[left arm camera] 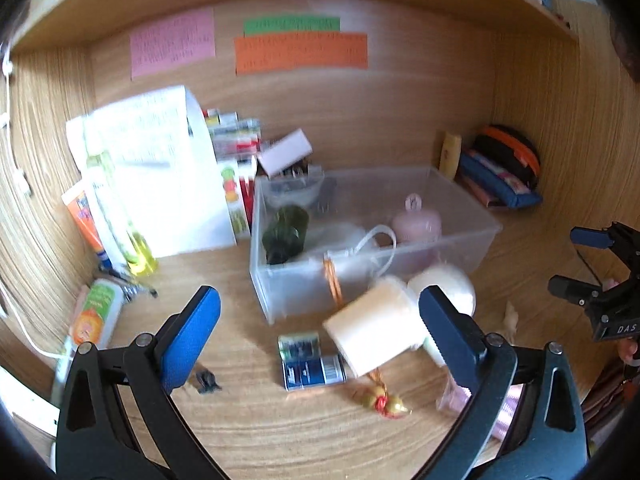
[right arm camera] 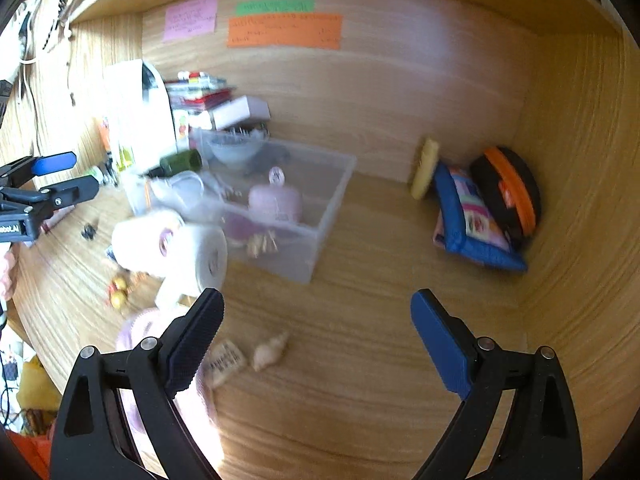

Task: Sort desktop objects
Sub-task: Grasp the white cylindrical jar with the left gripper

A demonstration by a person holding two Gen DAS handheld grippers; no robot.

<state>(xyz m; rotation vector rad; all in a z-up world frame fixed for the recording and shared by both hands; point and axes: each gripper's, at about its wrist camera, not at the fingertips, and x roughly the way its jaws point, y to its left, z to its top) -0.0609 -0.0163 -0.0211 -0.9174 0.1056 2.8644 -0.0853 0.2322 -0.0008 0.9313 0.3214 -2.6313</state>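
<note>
i work across the worktop (left arm camera: 248, 420) from left to right. at the far left a tall white bag (left arm camera: 160, 168) stands with tubes and a yellow bottle (left arm camera: 138, 252) leaning at its foot. my left hand-held gripper (left arm camera: 320, 316) is wide open and holds nothing; below it lie a small blue-labelled packet (left arm camera: 310, 366) and a beaded charm (left arm camera: 386, 400). just beside its right finger sits a cream roll (left arm camera: 372, 328), a second, whiter roll (left arm camera: 444, 284) behind it, both in front of the clear plastic bin (left arm camera: 468, 240), which already holds a dark green bottle (left arm camera: 286, 232) and a pink jar (left arm camera: 416, 222). i judge the rolls light and soft, likely to squash or roll away, so i would take one across its flat ends, or lightly across the middle. the shell (right arm camera: 270, 352) looks brittle and small; it wants a gentle pinch across its widest part.

my right hand-held gripper (right arm camera: 316, 328) is also spread open and empty, over bare wood. the right view shows the shell, a printed tag (right arm camera: 226, 362) touching it and a pink knitted thing (right arm camera: 140, 328) under my left finger; the left view gives only a sliver of these. the left view alone shows the packet clearly. at far right, pouches (right arm camera: 480, 224) lean in the corner.
</note>
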